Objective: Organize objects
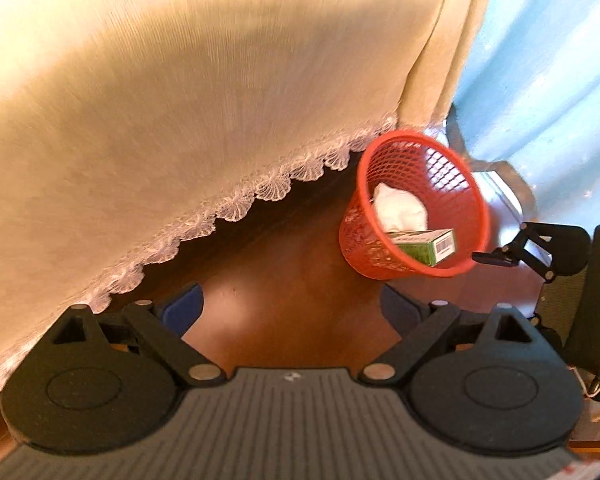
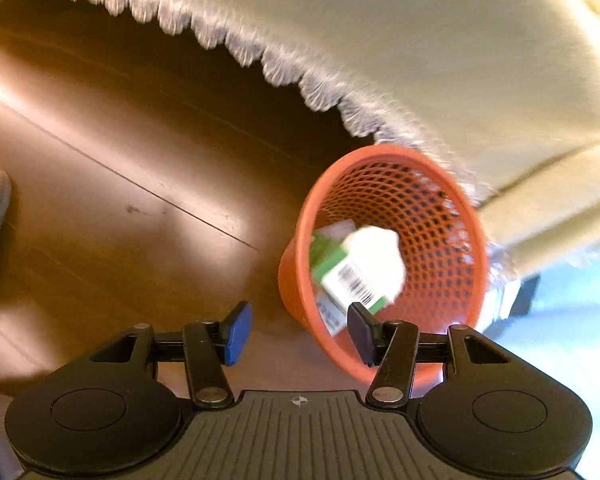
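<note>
Right wrist: green box [image 2: 342, 276] inside basket [image 2: 384, 156].

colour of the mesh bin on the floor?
Orange-red plastic mesh wastebasket; clearest in the left wrist view.

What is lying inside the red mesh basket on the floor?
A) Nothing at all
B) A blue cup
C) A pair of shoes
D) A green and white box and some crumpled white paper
D: the basket holds a green and white box with a barcode, with crumpled white paper beside it; both grippers are open and empty.
</note>
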A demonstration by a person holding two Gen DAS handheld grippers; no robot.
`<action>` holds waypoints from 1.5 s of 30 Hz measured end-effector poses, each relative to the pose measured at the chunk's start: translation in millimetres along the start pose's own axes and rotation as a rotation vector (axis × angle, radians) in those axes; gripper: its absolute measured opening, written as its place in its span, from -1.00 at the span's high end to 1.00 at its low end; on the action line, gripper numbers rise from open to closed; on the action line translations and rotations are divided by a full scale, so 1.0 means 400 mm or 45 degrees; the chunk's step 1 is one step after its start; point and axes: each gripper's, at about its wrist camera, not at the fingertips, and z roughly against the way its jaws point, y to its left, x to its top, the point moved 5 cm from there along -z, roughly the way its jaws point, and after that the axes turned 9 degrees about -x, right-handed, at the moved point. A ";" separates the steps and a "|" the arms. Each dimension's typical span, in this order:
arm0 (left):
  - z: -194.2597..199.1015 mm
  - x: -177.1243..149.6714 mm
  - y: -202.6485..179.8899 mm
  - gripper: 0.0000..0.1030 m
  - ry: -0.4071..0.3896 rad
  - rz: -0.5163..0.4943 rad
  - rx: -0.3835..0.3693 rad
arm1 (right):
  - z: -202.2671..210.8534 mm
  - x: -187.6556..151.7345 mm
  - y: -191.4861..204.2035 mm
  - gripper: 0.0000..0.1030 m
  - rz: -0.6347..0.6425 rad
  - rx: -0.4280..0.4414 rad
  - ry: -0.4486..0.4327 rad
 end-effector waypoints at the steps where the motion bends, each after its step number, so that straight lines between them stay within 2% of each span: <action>1: 0.037 0.006 -0.014 -0.80 -0.001 0.002 0.005 | 0.049 0.002 -0.016 0.02 -0.031 0.001 0.009; 7: 0.315 0.055 -0.132 -0.81 -0.024 0.020 0.026 | 0.376 0.012 -0.113 0.01 -0.298 0.047 0.053; 12: 0.554 0.097 -0.237 -0.90 -0.074 0.041 0.068 | 0.640 0.055 -0.208 0.01 -0.576 0.066 0.058; 19: 0.818 0.139 -0.342 -0.97 -0.169 0.049 0.104 | 0.934 0.108 -0.307 -0.05 -0.833 0.034 -0.011; 25: 0.976 0.142 -0.387 -0.97 -0.203 0.033 0.086 | 1.108 0.107 -0.340 -0.09 -1.039 -0.007 -0.010; 32: 1.144 0.088 -0.435 -0.98 -0.252 -0.062 0.088 | 1.272 0.108 -0.285 -0.14 -1.217 -0.013 -0.062; 36: 1.204 0.035 -0.436 -0.98 -0.258 -0.050 0.080 | 1.346 0.099 -0.244 -0.28 -1.250 -0.053 -0.090; 45: 1.300 -0.064 -0.456 -0.98 -0.265 -0.016 0.103 | 1.466 0.064 -0.170 -0.42 -1.229 -0.085 -0.126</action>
